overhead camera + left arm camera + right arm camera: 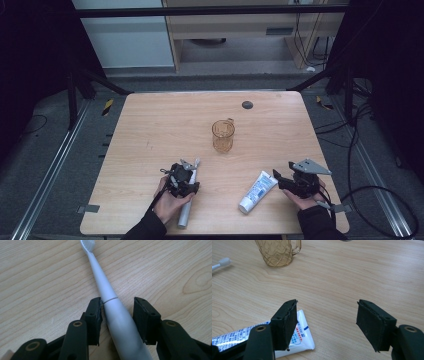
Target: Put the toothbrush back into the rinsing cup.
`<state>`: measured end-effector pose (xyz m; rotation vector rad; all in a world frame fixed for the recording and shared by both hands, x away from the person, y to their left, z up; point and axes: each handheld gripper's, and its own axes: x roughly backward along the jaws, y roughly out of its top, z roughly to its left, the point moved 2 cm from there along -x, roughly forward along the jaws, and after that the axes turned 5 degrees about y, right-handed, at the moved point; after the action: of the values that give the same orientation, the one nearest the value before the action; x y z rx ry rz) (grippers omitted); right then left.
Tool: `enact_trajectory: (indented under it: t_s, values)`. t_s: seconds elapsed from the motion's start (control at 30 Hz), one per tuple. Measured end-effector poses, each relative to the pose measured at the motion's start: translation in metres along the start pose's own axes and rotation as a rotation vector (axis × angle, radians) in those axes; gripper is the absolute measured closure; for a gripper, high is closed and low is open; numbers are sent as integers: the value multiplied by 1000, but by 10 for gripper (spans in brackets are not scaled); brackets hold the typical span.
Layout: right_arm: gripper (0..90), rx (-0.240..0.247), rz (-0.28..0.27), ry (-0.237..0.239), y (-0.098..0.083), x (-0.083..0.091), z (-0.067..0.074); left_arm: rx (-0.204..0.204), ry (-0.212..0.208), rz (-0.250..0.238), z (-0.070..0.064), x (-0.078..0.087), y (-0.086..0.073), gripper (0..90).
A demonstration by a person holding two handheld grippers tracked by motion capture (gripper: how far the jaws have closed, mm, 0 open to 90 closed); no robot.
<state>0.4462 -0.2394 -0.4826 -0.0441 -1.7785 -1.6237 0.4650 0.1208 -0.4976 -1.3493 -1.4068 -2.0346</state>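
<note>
From above, a pale wooden table (150,125) carries few things. A clear amber plastic mug with a cut pattern and a small handle (223,135) stands upright near the middle, well apart from both hands. Beyond it, near the far edge, sits a small dark round disc (247,105). The left gripper (186,170) lies low over a white electric toothbrush with a grey-white tapered handle (186,210), which rests flat on the wood, bristle end pointing toward the mug. At the right, a white toothpaste tube with blue print (257,191) lies flat, its crimped end just beside the right gripper (278,177).

In the left gripper view, the toothbrush (117,320) lies between the two black jaws, head away from the camera. One pad touches the handle at its seam; the other stands a little apart from it, so the jaws are partly closed around the handle without clamping it. Bare wood lies ahead of it.

In the right gripper view, the jaws stand wide with nothing between them. The toothpaste tube (305,338) lies behind and outside the nearer jaw, partly hidden by it. Farther off stands the mug (277,252), and the brush head (223,262) shows at the frame's edge.
</note>
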Motion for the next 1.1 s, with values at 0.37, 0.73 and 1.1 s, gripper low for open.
enact_trajectory:
  t_s: [0.37,0.73,1.1]
  values:
    - [330,-2,-7,-4,1,1,0,-11,23,7,1,0,1,666]
    - [330,-2,-6,-5,0,1,-1,-19,13,-2,2,0,0,664]
    - [335,-4,-7,-4,1,1,-1,-30,-12,-5,2,0,0,676]
